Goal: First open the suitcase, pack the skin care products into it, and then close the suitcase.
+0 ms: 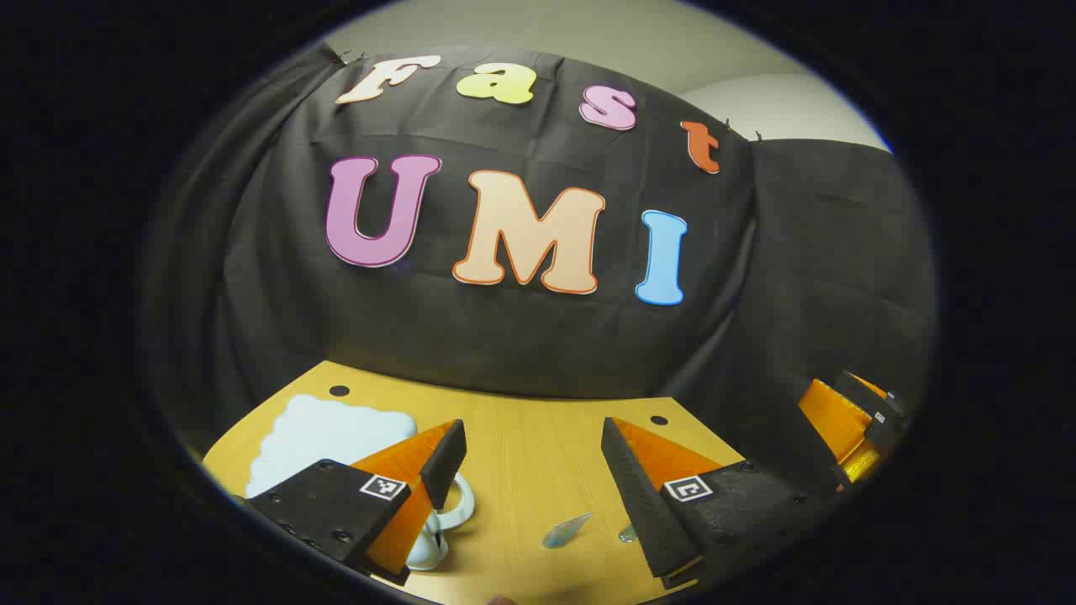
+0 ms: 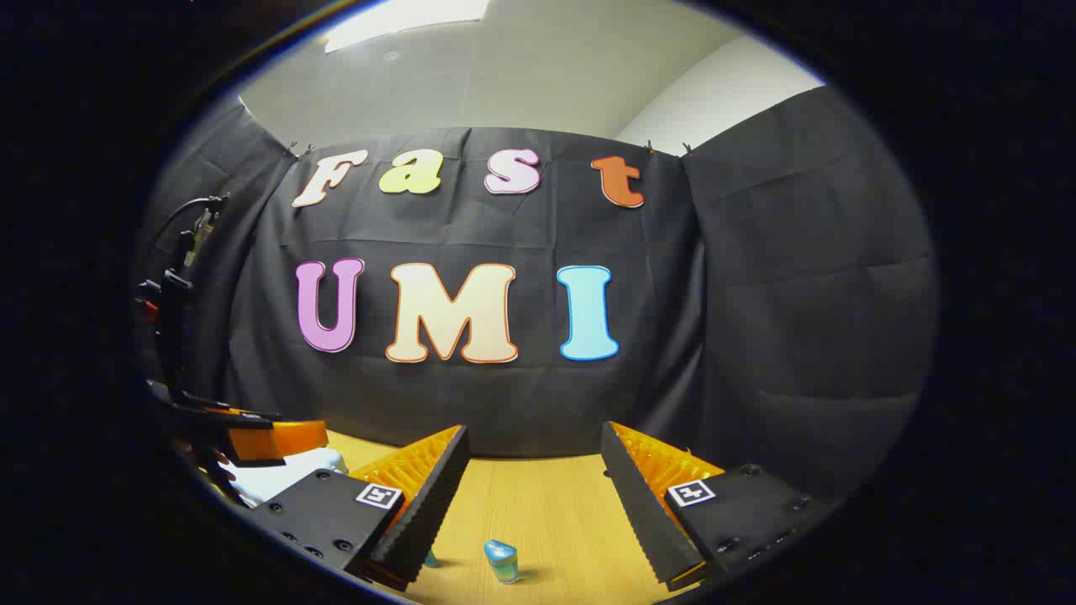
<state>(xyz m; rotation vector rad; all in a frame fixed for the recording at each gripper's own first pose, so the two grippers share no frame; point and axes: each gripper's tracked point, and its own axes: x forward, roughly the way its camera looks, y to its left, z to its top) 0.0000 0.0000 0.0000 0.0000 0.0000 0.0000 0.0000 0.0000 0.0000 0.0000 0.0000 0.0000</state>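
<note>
Over the wooden table (image 1: 521,454) I hold both grippers, left (image 1: 532,470) and right (image 2: 532,496), spread wide and empty, so I should first bring the left squarely onto the white suitcase (image 1: 324,437) at its side, small bottle (image 2: 502,560) waiting ahead.

I'm working in a staged recording booth, not a home. Black cloth (image 2: 799,277) is clipped up as the backdrop and side wall, w/ plain white room walls and a ceiling light panel (image 2: 403,17) showing above it, so it sits inside an office-type room. A bare wood-look desk (image 1: 521,454) w/ round cable holes near its far edge fills the booth floor area.
</note>
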